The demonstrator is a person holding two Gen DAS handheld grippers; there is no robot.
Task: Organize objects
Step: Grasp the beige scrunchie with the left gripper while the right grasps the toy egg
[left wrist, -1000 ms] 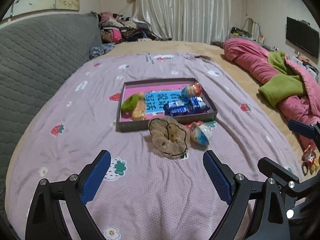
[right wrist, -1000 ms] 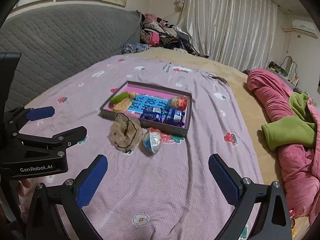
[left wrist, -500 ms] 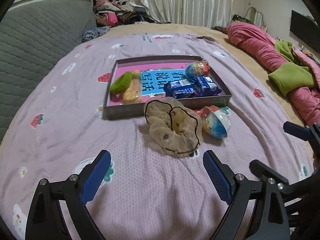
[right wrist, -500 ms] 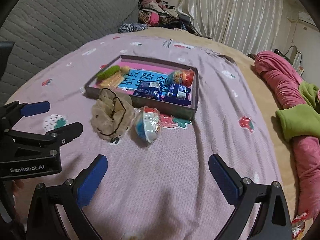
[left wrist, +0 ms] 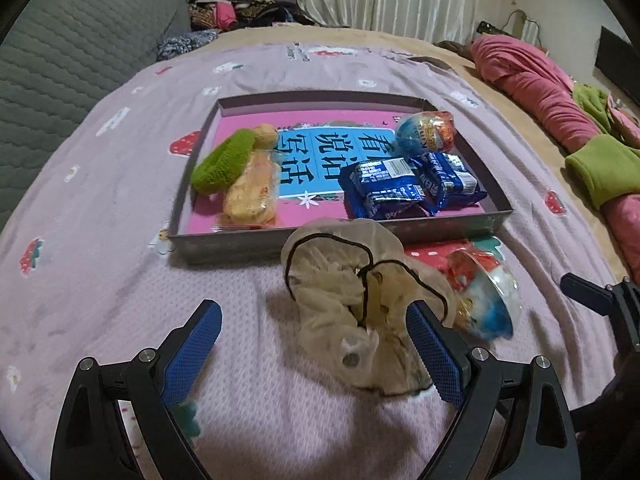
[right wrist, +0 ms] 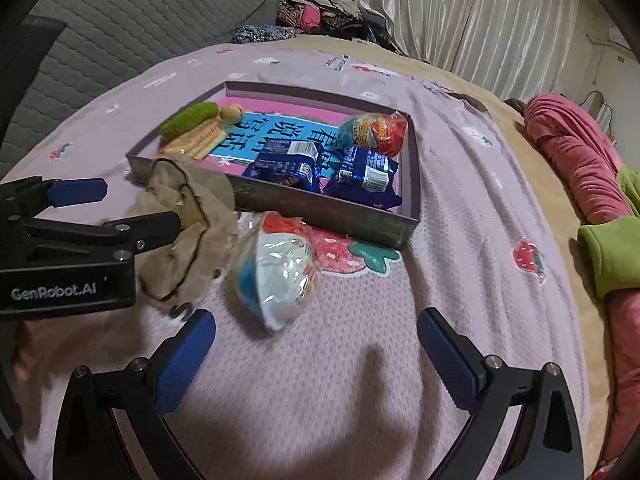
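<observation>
A beige scrunchie [left wrist: 360, 304] lies on the pink bedspread just in front of a grey tray [left wrist: 240, 242]. My left gripper [left wrist: 316, 344] is open, its fingers on either side of the scrunchie's near part. A wrapped toy egg [left wrist: 486, 300] lies to the scrunchie's right. My right gripper [right wrist: 316, 354] is open just short of that egg [right wrist: 276, 276]. The tray [right wrist: 332, 212] holds a green scrunchie [left wrist: 222, 162], a biscuit pack [left wrist: 250, 192], blue snack packs [left wrist: 384, 192] and another wrapped egg [left wrist: 424, 134]. The left gripper [right wrist: 120, 208] also shows in the right wrist view by the scrunchie [right wrist: 192, 232].
A grey quilted headboard [left wrist: 60, 52] runs along the left. A rolled pink and green blanket [left wrist: 560, 112] lies at the right edge of the bed. Clothes are piled at the far end [left wrist: 240, 4]. The bedspread [left wrist: 100, 184] spreads to the left of the tray.
Both grippers have moved forward and down toward the bed. The left one now straddles the beige scrunchie and the right one is close to the loose egg. Both stay open.
</observation>
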